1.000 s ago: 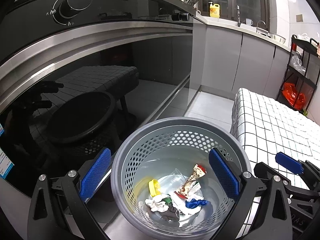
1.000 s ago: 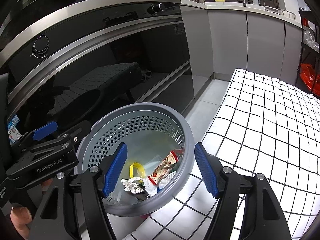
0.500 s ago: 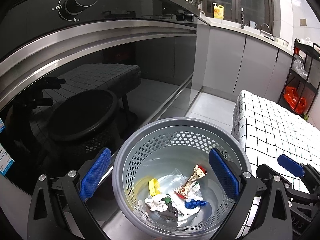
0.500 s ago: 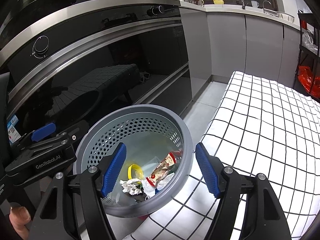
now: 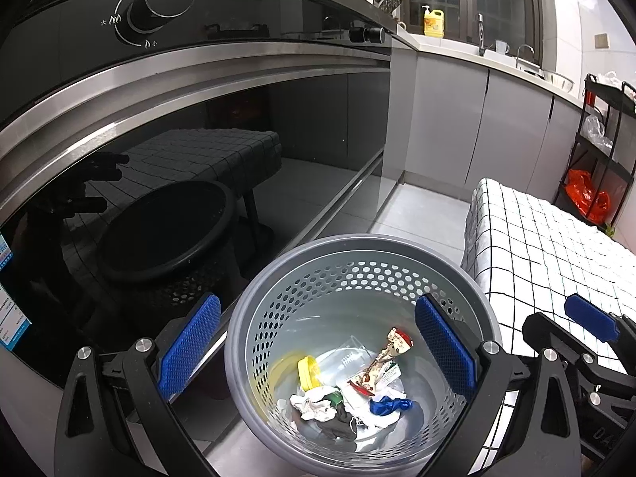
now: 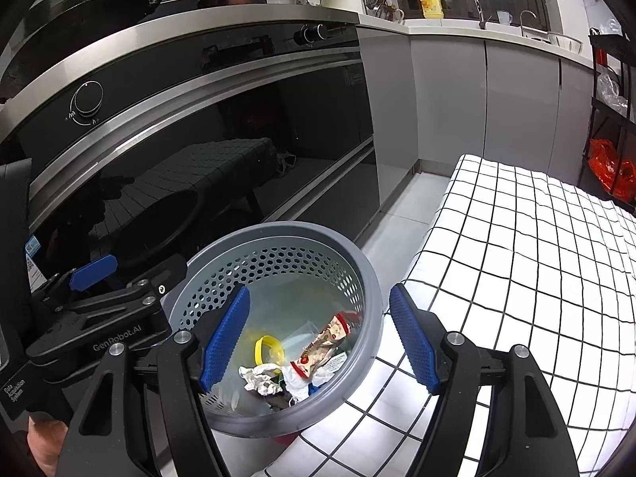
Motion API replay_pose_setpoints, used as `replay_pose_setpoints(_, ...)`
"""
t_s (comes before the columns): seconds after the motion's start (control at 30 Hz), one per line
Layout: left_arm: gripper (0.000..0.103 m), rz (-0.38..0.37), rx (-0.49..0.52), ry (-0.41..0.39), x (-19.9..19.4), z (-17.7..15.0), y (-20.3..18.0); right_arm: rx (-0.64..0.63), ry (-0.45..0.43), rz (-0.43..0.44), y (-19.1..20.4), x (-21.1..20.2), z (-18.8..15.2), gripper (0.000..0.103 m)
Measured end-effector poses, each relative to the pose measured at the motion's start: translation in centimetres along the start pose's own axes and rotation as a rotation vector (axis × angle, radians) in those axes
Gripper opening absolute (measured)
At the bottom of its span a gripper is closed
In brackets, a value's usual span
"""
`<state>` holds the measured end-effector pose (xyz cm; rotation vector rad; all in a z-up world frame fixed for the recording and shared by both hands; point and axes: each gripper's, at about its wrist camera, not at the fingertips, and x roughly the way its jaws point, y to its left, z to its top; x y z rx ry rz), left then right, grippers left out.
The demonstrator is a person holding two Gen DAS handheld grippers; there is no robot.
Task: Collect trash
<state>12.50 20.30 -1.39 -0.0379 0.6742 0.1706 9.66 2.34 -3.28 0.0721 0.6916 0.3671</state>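
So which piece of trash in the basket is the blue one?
The crumpled blue scrap on the pile's right edge; the yellow ring sits left, the red-and-brown wrapper above.

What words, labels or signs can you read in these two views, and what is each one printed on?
"GenRobot.AI": on the left gripper body, right wrist view.
"Data Acquisition System": white label on the same gripper's lower edge.
"大" and "小", with flame marks: beside the stove knob.
Blue and white sticker on the oven glass: print too small to read.
Snack wrapper in the grey basket: print too blurred.
Yellow bottle label: unreadable.
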Motion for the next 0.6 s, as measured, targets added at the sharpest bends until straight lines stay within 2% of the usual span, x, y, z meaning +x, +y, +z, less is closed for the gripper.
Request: replay_pose_setpoints(0.6,0.097,-0.003,-0.005,-0.005,-0.17,-0.05,0.13,0.001,0.004,0.002,0.04,0.06,-0.19,0.07)
